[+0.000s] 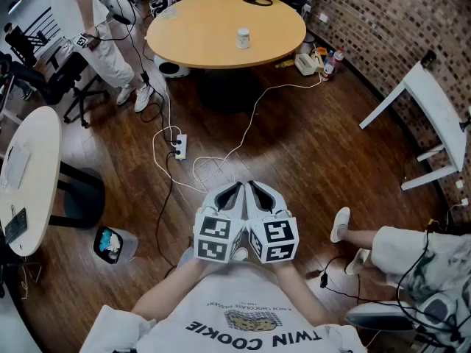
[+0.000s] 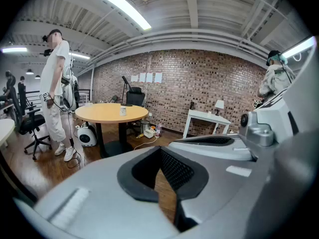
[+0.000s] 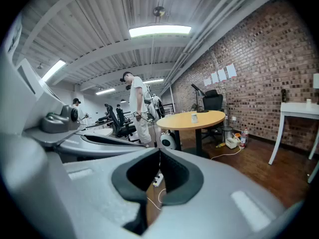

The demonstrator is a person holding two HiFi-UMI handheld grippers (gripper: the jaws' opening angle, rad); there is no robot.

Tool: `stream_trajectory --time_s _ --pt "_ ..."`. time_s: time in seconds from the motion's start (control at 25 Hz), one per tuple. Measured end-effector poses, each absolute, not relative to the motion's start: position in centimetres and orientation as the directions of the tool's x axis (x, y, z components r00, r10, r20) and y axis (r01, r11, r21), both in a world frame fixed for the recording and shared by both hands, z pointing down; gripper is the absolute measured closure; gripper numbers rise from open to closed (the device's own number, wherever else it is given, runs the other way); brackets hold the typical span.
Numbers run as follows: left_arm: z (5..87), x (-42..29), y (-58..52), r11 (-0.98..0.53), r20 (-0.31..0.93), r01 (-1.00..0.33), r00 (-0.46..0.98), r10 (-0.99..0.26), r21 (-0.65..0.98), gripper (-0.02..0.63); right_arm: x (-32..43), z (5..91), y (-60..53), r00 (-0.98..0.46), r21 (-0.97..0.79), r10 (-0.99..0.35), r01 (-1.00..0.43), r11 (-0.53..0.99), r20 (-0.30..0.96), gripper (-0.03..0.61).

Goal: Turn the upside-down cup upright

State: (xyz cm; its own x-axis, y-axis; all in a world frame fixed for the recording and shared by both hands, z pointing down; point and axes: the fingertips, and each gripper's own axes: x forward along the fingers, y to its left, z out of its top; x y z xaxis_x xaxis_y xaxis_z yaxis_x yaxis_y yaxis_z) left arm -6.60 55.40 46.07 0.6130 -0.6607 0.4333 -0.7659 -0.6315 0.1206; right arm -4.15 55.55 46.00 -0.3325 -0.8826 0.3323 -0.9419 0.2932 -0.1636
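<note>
status: task not started.

my left claw [image 1: 229,194], a grey two-jaw shell with a black-and-white marker cube, sits at the lower centre of the head view, close to my chest. my right claw [image 1: 259,193], of the same build, lies just beside it.

in the left gripper view the left claw [image 2: 159,151] has its dark pads pressed together at the tips, with nothing between them. in the right gripper view the right claw [image 3: 159,154] is likewise pressed together and empty.

next out is the dark wooden plank floor [image 1: 309,153], with a white power strip [image 1: 180,146] and trailing cable left of centre.

farthest is the round light-wood table [image 1: 199,31] at the top centre of the head view. on it stands the small white cup [image 1: 243,38], well apart from both claws. the same cup [image 2: 122,111] shows left of centre in the left gripper view, and the cup [image 3: 195,118] shows right of centre in the right gripper view. it is too small to tell which way up it stands.

done: nothing. left, as i judge it: approach the table, grip the cup, invert it, set it down upright.
</note>
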Motion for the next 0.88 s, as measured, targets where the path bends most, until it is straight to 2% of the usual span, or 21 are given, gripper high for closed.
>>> stream_trajectory --time_s 0.44,0.88 --pt "47.8 -5.9 46.0 -0.643 0.434 -0.751 0.634 -0.640 0.150 0.607 -3.1 47.7 46.3 -0.298 -0.132 -0.882 -0.954 0.267 0.366 0.575" --pt "46.7 -8.8 31.3 -0.676 0.433 -0.716 0.672 -0.601 0.173 0.607 -6.2 46.6 31.7 -0.262 -0.118 -0.883 -0.965 0.234 0.388 0.575"
